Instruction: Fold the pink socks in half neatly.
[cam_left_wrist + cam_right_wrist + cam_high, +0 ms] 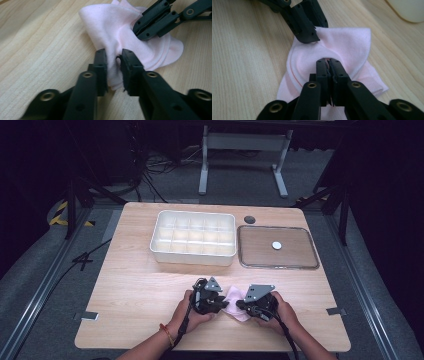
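A small pink cloth [233, 296] lies crumpled on the wooden table near its front edge, between the person's two hands. My left gripper [223, 304] comes at it from the left. In the left gripper view its jaws [113, 54] pinch a raised fold of the cloth [110, 25]. My right gripper [240, 305] comes from the right. In the right gripper view its jaws [328, 61] are clamped tight on another fold of the cloth [352, 42]. The two sets of tips sit a short way apart on the same cloth.
A white divided box [193, 257] stands at the back middle of the table. To its right lies a clear flat lid [278, 266] with a white disc [276, 245] on it. A dark round hole [249, 219] sits behind them.
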Demonstrator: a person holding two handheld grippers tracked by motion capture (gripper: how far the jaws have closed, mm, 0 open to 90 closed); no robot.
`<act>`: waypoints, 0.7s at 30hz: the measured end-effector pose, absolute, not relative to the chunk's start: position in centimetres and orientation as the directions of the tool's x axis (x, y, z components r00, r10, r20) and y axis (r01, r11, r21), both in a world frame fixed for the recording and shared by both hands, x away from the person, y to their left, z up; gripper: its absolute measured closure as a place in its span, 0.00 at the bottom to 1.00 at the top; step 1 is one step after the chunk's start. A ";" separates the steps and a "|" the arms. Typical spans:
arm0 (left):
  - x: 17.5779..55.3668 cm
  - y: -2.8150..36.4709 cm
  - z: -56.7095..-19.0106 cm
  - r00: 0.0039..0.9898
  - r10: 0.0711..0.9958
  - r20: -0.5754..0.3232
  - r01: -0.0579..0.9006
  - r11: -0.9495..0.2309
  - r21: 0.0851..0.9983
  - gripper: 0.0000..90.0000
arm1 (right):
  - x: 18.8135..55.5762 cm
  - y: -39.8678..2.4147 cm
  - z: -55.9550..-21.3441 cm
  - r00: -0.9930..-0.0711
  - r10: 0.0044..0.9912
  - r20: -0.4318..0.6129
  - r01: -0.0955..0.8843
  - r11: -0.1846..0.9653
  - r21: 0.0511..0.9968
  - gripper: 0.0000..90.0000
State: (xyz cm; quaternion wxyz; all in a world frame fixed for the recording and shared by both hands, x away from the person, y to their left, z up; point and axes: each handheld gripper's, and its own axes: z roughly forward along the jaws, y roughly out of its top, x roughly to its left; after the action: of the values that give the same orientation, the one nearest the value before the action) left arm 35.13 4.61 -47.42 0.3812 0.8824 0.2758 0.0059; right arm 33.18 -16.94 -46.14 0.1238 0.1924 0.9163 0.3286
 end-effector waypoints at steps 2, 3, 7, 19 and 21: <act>35.2 4.7 -47.4 0.845 0.492 -0.211 0.487 -0.544 0.683 0.90 | 33.2 -16.9 -45.9 -0.895 0.433 -0.103 0.267 0.707 0.655 0.96; 35.2 4.7 -47.4 0.847 0.490 -0.206 0.481 -0.542 0.689 0.91 | 33.3 -16.9 -46.0 -0.897 0.431 -0.097 0.272 0.711 0.648 0.97; 35.0 4.6 -47.2 0.853 0.490 -0.179 0.459 -0.541 0.705 0.93 | 33.4 -16.7 -46.3 -0.899 0.429 -0.088 0.275 0.710 0.648 0.99; 34.6 4.5 -46.2 0.876 0.458 -0.154 0.398 -0.505 0.765 0.93 | 33.5 -16.0 -46.5 -0.894 0.437 -0.096 0.272 0.701 0.660 0.99; 34.7 4.6 -46.1 0.879 0.457 -0.137 0.389 -0.521 0.760 0.93 | 33.6 -15.9 -46.5 -0.893 0.440 -0.094 0.274 0.698 0.662 0.98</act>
State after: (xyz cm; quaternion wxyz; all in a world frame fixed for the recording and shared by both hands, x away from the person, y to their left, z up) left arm 34.66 4.55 -46.14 0.4248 0.8712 0.2429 0.0400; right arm 33.61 -15.93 -46.55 0.1236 0.1955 0.9130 0.3361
